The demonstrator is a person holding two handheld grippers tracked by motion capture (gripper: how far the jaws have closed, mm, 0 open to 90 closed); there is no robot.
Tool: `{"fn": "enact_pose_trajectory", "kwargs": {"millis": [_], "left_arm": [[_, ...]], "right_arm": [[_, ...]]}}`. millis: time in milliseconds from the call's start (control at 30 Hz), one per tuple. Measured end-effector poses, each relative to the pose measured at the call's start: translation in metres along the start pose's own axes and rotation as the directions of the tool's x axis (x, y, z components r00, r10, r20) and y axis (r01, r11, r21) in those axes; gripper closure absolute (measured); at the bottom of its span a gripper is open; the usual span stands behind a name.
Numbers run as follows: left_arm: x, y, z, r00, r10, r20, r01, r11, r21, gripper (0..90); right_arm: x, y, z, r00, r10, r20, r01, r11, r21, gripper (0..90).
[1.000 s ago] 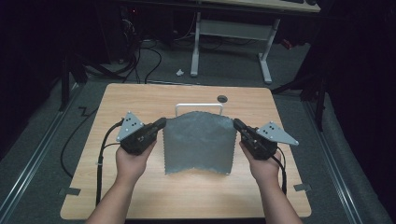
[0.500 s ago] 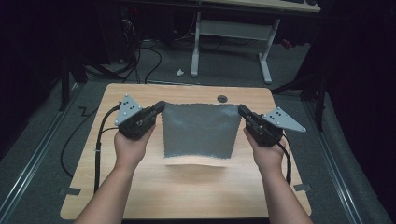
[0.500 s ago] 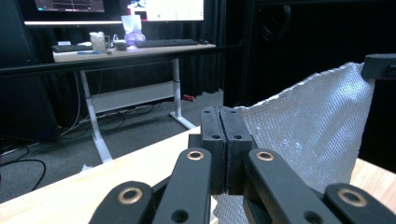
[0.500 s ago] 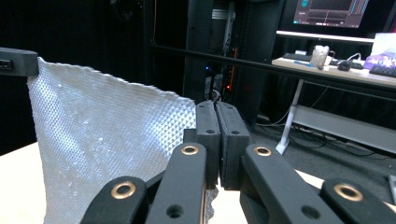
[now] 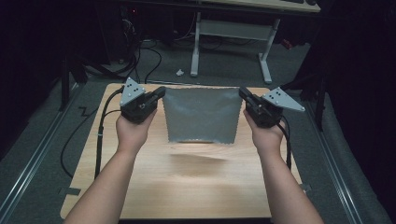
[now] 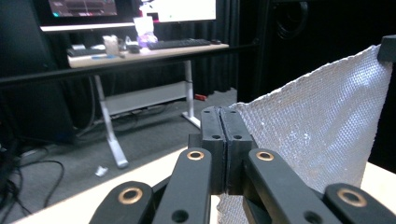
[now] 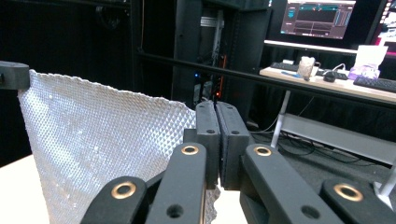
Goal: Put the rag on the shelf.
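Two grippers hold a grey textured cloth [image 5: 201,114] stretched between them above the wooden worktop [image 5: 187,186]. Left gripper [image 5: 159,93] has its fingers closed tight on the cloth's far left corner; right gripper [image 5: 243,93] is clamped likewise on the far right corner. The cloth hangs down, its lower edge clear of the worktop.

Black claws [image 5: 161,92], grey triangular plates [image 5: 132,90]
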State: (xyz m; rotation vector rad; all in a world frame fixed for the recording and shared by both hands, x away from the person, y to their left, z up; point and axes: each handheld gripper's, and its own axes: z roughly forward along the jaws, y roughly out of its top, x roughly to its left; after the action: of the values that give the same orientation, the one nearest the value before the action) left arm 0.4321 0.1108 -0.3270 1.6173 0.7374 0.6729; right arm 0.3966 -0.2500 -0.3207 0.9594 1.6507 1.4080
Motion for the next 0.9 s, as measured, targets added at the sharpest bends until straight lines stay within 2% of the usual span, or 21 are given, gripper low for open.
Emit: {"fn": "enact_pose_trajectory", "kwargs": {"millis": [67, 267, 333, 400, 467, 567, 667, 733, 833, 900], "left_arm": [[0.005, 0.006, 0.005, 0.9999, -0.015, -0.005, 0.015, 0.9999, -0.005, 89.4], [0.016, 0.016, 0.024, 0.9992, -0.009, -0.038, 0.010, 0.9997, 0.022, 89.5], [0.019, 0.016, 0.031, 0.9984, 0.005, -0.056, -0.003, 0.9993, 0.036, 89.4], [0.023, 0.016, 0.038, 0.9986, -0.021, -0.049, 0.023, 0.9987, 0.046, 89.4], [0.027, 0.015, 0.046, 0.9974, -0.039, -0.060, 0.043, 0.9973, 0.060, 89.4], [0.033, 0.011, 0.058, 0.9962, -0.030, -0.082, 0.038, 0.9947, 0.096, 89.5], [0.038, 0.004, 0.069, 0.9949, -0.024, -0.098, 0.038, 0.9896, 0.139, 89.4], [0.040, -0.002, 0.077, 0.9937, -0.004, -0.112, 0.023, 0.9844, 0.174, 89.4], [0.043, -0.011, 0.085, 0.9935, -0.013, -0.113, 0.038, 0.9758, 0.215, 89.4], [0.044, -0.018, 0.090, 0.9940, -0.021, -0.108, 0.047, 0.9681, 0.246, 89.4]], "right_arm": [[-0.002, 0.004, 0.006, 1.0000, 0.001, 0.007, -0.001, 1.000, -0.001, 89.7], [-0.012, 0.009, 0.030, 0.9998, 0.004, 0.019, -0.005, 1.000, 0.022, 89.7], [-0.016, 0.009, 0.037, 0.9995, 0.018, 0.026, -0.019, 0.999, 0.032, 89.7], [-0.019, 0.009, 0.043, 0.9994, 0.010, 0.032, -0.011, 0.999, 0.038, 89.7], [-0.021, 0.008, 0.048, 0.9990, 0.019, 0.040, -0.020, 0.999, 0.046, 89.7], [-0.024, 0.006, 0.058, 0.9990, 0.026, 0.036, -0.028, 0.998, 0.051, 89.7], [-0.027, 0.002, 0.069, 0.9991, 0.009, 0.041, -0.012, 0.996, 0.084, 89.7], [-0.028, 0.000, 0.079, 0.9989, 0.001, 0.047, -0.006, 0.994, 0.111, 89.7], [-0.031, -0.005, 0.090, 0.9988, -0.010, 0.049, 0.003, 0.990, 0.140, 89.7], [-0.034, -0.009, 0.095, 0.9990, 0.009, 0.044, -0.016, 0.986, 0.165, 89.7]]}}
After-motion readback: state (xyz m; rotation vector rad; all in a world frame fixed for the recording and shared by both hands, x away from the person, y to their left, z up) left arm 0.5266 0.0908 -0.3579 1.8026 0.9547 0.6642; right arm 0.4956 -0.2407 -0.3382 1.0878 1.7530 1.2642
